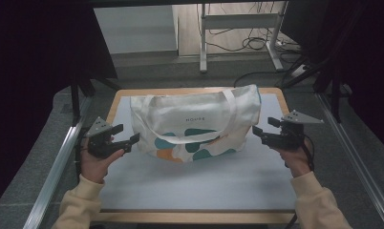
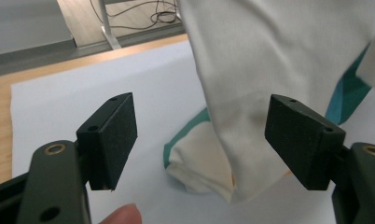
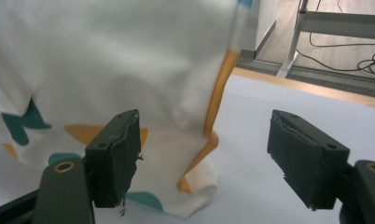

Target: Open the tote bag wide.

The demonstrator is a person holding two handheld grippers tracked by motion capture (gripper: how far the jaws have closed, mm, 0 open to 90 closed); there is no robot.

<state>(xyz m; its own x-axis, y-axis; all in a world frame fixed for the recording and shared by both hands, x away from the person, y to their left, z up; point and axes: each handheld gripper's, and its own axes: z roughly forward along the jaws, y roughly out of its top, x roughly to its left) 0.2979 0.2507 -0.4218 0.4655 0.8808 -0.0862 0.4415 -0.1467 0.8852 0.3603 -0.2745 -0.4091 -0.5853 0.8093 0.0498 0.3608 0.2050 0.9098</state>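
Cream tote bag (image 1: 195, 121), teal and orange print, standing mid-table on white mat (image 1: 195, 183); left gripper (image 1: 124, 137) and right gripper (image 1: 264, 130) flank it, jaws spread, empty; desk frame (image 1: 240, 21), cables on far floor

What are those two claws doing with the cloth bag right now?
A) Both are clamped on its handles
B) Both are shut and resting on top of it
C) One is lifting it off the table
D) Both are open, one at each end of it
D: the left claw and right claw stand open at either end of the bag, gripping nothing.
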